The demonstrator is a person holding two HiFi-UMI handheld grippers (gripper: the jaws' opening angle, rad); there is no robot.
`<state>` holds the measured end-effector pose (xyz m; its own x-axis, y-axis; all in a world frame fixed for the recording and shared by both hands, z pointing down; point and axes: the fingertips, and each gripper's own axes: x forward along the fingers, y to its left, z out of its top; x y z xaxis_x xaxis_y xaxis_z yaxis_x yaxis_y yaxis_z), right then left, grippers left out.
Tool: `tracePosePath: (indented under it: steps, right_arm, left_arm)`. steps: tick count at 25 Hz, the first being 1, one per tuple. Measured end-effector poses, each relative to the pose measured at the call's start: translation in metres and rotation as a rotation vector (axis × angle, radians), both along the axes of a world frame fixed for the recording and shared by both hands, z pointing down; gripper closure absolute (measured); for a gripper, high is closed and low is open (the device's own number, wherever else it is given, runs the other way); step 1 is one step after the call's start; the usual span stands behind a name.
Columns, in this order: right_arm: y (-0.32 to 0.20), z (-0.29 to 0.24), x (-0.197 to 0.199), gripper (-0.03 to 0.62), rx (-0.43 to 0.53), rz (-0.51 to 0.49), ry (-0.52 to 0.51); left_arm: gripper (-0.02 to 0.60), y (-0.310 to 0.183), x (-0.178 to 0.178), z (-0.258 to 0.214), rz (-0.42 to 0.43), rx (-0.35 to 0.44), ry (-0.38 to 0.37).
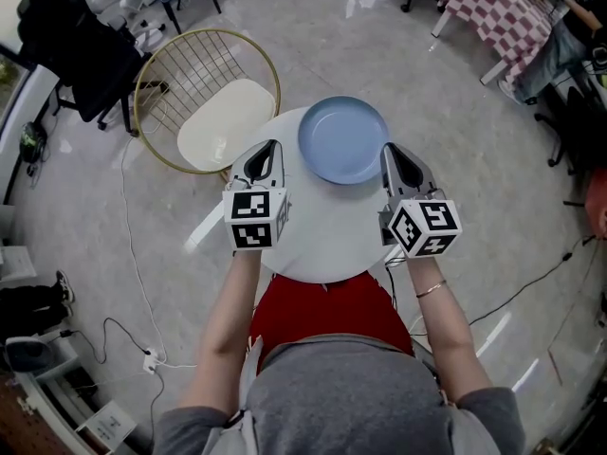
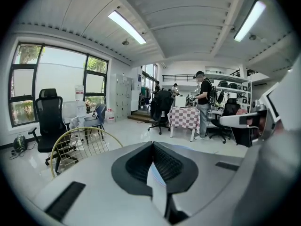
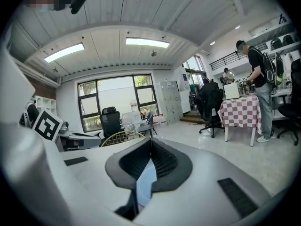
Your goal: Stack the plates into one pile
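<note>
Flanking the blue plate (image 1: 343, 140) with left gripper (image 1: 272, 147) and right gripper (image 1: 389, 150) pinched shut, empty, you seem done stacking; withdraw without nudging.

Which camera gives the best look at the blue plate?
Head view: the whole blue plate shows from above on the round white table. The left gripper view gives only a whitish sliver, the right gripper view a bluish sliver, probably the plate's edge.
</note>
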<state>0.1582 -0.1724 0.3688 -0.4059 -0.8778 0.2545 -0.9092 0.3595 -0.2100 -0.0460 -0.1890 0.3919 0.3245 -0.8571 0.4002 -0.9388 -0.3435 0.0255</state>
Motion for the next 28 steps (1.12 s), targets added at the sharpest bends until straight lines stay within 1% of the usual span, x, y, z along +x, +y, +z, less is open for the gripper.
tracePosePath:
  steps: [6,11,20,28]
  right_arm:
    - [0.008,-0.008,-0.003,0.565,0.022,-0.020,0.005]
    - [0.016,-0.019,-0.014,0.566,0.059,-0.049,0.024]
    - [0.032,-0.033,-0.032,0.566,0.099,-0.101,0.001]
    - [0.039,-0.040,-0.043,0.566,0.127,-0.130,0.026]
  left_arm:
    - [0.565,0.011,-0.013,-0.003,-0.028,0.007,0.020]
    - [0.565,0.023,-0.021,-0.011,-0.046,0.030,0.021]
    - [0.565,0.041,-0.035,-0.029,-0.085,0.087,0.009]
    - [0.565,0.051,-0.050,-0.040,-0.114,0.114,0.008]
